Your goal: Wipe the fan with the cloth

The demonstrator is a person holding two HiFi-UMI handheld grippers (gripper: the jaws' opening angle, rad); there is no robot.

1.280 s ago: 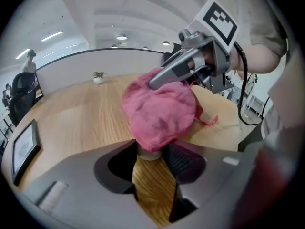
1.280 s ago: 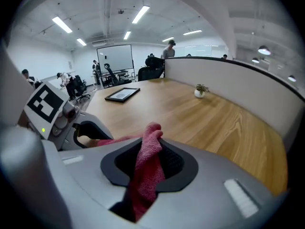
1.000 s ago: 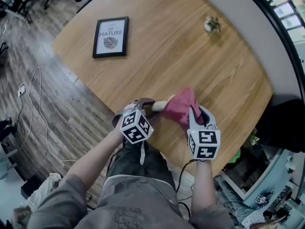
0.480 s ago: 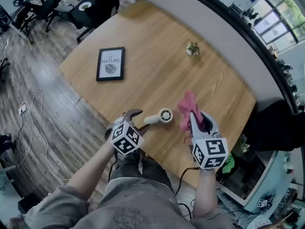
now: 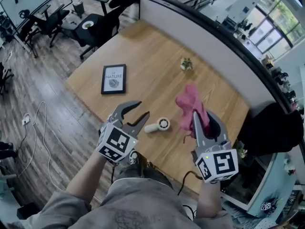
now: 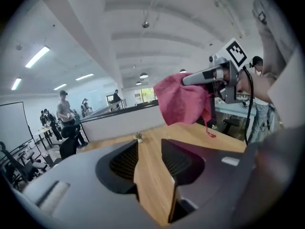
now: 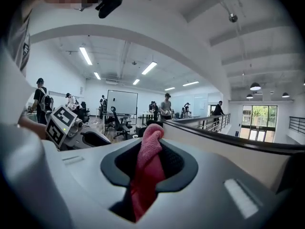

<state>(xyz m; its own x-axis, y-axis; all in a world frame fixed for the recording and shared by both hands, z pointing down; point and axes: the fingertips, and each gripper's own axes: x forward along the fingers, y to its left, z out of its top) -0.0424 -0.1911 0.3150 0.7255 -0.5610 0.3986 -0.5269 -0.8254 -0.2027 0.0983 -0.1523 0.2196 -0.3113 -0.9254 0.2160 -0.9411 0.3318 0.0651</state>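
Observation:
A small white hand fan [image 5: 159,125] lies on the wooden table [image 5: 152,56] with nothing touching it. My left gripper [image 5: 136,111] hangs in the air above and left of the fan; its jaws are closing and nothing is between them [image 6: 148,156]. To the fan's right, my right gripper [image 5: 205,120] is raised and shut on the pink cloth [image 5: 189,101], which bunches past its tips. In the right gripper view the cloth [image 7: 147,166] fills the gap between the jaws. In the left gripper view the cloth [image 6: 183,101] hangs from the right gripper [image 6: 214,75].
A framed picture [image 5: 114,78] lies flat at the table's left. A little potted plant [image 5: 186,64] stands near the far edge, by a low partition wall [image 5: 209,37]. Office chairs [image 5: 102,18] stand beyond the table. A cable [image 5: 33,128] lies on the floor at left. People stand in the background.
Both grippers rose off the table. The left one let go of the fan's handle and the fan stayed lying there. The right one carried the cloth up off the fan.

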